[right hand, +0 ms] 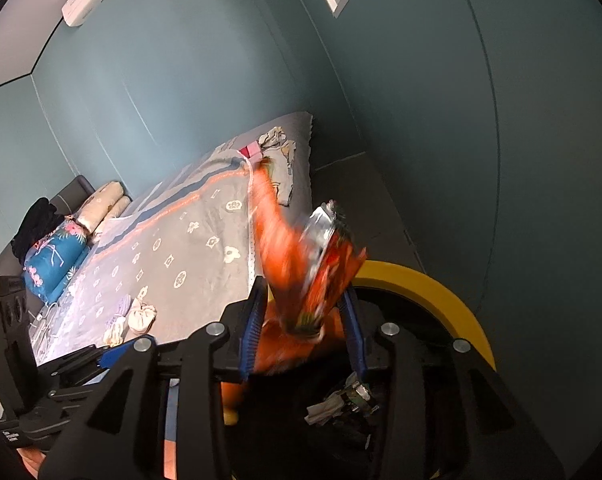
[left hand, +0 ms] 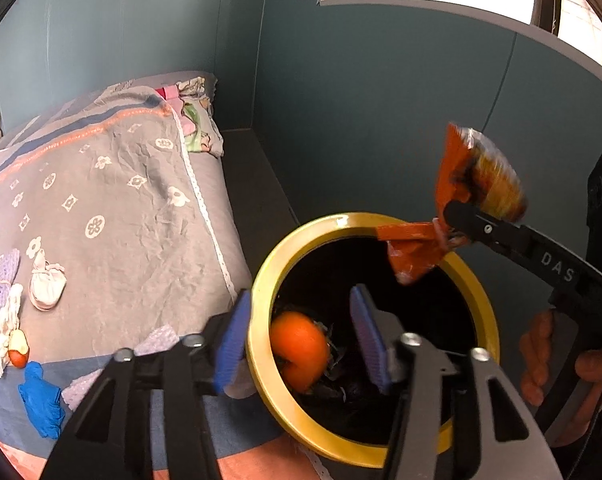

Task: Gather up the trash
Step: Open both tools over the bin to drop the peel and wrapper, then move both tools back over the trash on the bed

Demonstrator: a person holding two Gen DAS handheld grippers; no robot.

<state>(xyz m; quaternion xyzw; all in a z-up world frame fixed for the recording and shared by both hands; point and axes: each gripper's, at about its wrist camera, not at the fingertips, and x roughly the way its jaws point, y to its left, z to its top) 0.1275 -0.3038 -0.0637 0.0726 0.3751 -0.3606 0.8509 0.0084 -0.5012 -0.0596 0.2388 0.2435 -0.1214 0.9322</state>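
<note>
The step in hand looks like the drop: trash is being let go over the bin, which stands just beside the bed. More litter lies on the bed: a blue glove, white knotted scraps and a bitten fruit piece, so the task is judged only partly done.

An orange fruit sits inside the bin among dark scraps, directly below the left tool. That tool's jaws stand apart with nothing between them; one blue pad is outside the yellow rim, the other over the opening. It points steeply down into the bin.

The right tool is over the far side of the rim, aimed less steeply down. An orange wrapper stands between its jaws, blurred. Gaps show at the pads on both sides, so it reads as loosened rather than clamped, though the blur leaves this uncertain. Part of the wrapper hangs over the rim.

Next, probably: let the wrapper fall clear inside, checking that it does not snag on the rim, then go to the bed for the glove.
</note>
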